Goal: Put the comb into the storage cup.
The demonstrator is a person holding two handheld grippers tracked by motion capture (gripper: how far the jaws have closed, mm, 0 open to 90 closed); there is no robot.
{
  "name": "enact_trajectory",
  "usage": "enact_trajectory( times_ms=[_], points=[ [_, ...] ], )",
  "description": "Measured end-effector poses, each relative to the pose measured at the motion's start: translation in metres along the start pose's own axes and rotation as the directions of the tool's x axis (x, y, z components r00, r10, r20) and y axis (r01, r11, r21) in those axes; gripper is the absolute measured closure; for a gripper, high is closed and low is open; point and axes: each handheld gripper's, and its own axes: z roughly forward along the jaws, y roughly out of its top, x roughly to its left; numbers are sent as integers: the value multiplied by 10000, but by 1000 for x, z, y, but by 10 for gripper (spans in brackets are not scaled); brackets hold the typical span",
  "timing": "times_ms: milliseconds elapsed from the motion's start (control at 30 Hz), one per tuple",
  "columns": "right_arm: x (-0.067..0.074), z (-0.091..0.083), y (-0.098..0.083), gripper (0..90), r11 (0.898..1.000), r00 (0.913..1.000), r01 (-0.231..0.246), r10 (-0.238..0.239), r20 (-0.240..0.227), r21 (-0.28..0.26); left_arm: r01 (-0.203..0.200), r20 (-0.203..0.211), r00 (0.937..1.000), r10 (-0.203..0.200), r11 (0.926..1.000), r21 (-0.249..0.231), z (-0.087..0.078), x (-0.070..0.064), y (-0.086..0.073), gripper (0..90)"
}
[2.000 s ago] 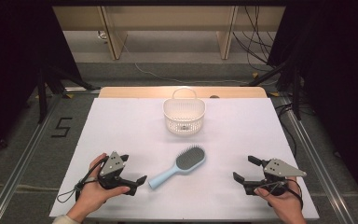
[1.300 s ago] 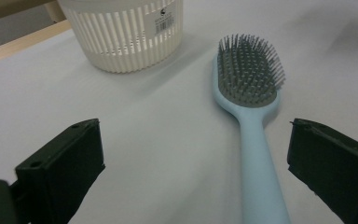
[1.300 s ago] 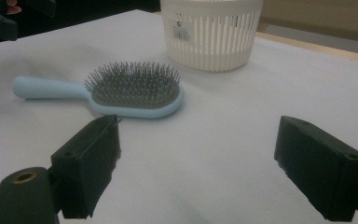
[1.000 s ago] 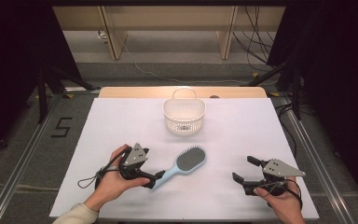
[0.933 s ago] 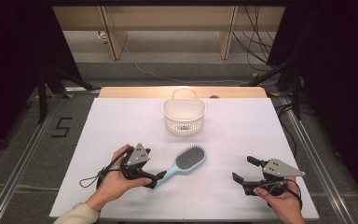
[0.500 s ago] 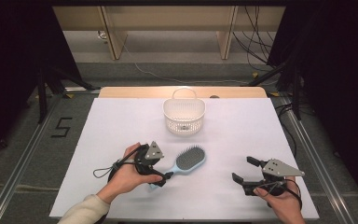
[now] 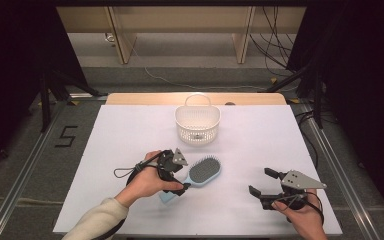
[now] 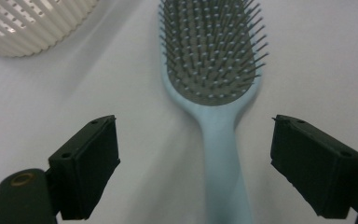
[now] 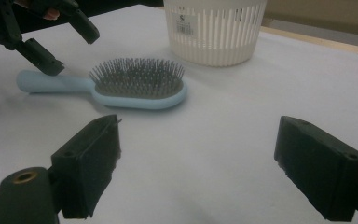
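Note:
A light blue hairbrush [image 7: 203, 171] [image 8: 214, 70] [image 9: 140, 84] with grey bristles lies flat on the white table, bristles up. My left gripper [image 7: 179, 181] [image 8: 194, 140] [image 9: 65, 44] straddles its handle. The jaws have just been closing, but they stand open with a gap on each side of the handle and the pads do not touch it. My right gripper [image 7: 261, 181] [image 9: 198, 140] rests at the front right, open and empty, pointing toward the brush. A white slatted basket [image 7: 197, 125] [image 8: 28, 23] [image 9: 214, 32] stands upright behind the brush.
The white tabletop [image 7: 280, 140] ends in a wooden strip at the back. A dark floor with metal rails surrounds it, and a number 5 mark [image 7: 66, 136] lies on the floor at the left.
My left hand has slid rightward along the table from beside the brush's handle end to over the handle. The right hand has stayed still.

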Motion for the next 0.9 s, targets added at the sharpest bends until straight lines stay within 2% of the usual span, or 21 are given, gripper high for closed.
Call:
enact_trajectory(
  times_ms=[133,367,500,667,900],
  points=[
    [0,0,0,150,10000,10000,7,-7,-4,20,-239,61,9997,237,9991,340,3,-2,4,149],
    [0,-1,0,151,10000,10000,17,-17,3,17,-242,8,9997,242,9989,402,4,0,7,154],
    [0,-1,0,151,10000,10000,10,-10,13,20,-266,149,9996,257,9978,606,6,-1,9,154],
    [0,-1,-1,151,10000,10000,12,-12,20,28,-359,267,9991,334,9944,998,8,-2,11,155],
    [0,-1,-1,151,10000,10000,18,-18,17,27,-205,652,9978,100,9866,1620,12,-2,13,166]
  ],
)
